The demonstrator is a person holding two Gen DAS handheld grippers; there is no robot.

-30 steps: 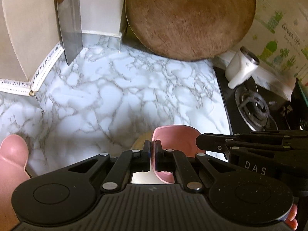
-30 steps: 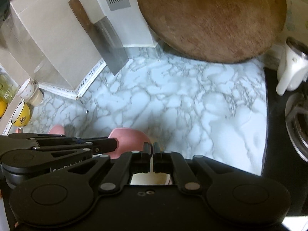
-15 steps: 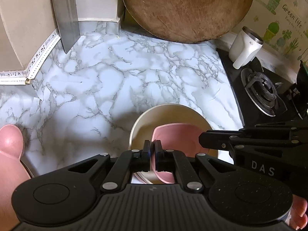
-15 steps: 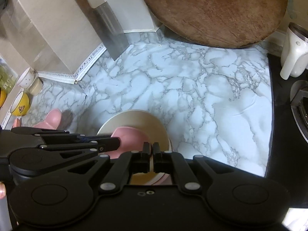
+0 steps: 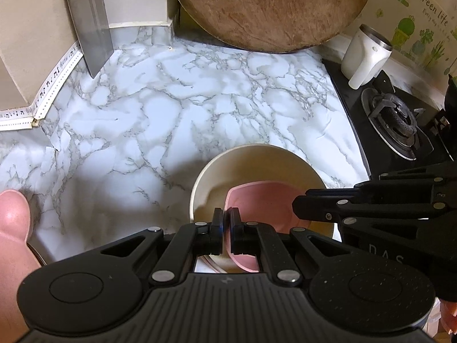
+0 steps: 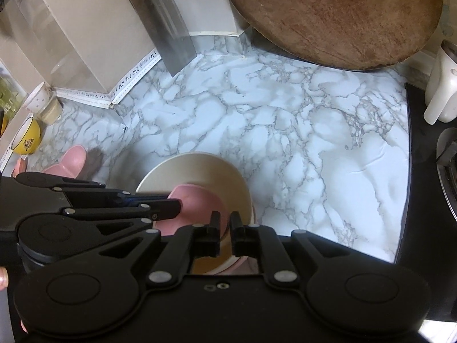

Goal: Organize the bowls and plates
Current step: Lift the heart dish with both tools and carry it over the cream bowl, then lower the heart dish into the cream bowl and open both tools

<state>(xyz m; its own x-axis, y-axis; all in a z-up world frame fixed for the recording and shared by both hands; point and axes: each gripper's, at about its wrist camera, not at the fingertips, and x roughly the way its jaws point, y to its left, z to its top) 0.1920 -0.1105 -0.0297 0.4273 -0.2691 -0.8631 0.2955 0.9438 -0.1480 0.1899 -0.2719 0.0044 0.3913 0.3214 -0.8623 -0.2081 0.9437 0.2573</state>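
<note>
A cream bowl sits on the marble counter with a smaller pink bowl tilted inside it. My left gripper is shut on the pink bowl's near rim. From the right, my right gripper reaches over the same bowls. In the right wrist view the right gripper has its jaws opening, a narrow gap showing, with the near rim of the cream bowl and pink bowl between them. The left gripper comes in from the left there.
A pink plate with ears lies at the counter's left. A round wooden board and a cleaver lean at the back. A white jug and gas burner stand right; a yellow cup far left.
Both grippers have sunk with the bowls, and the cream bowl has come fully into view on the counter. The right jaws, shut before, now stand slightly apart.
</note>
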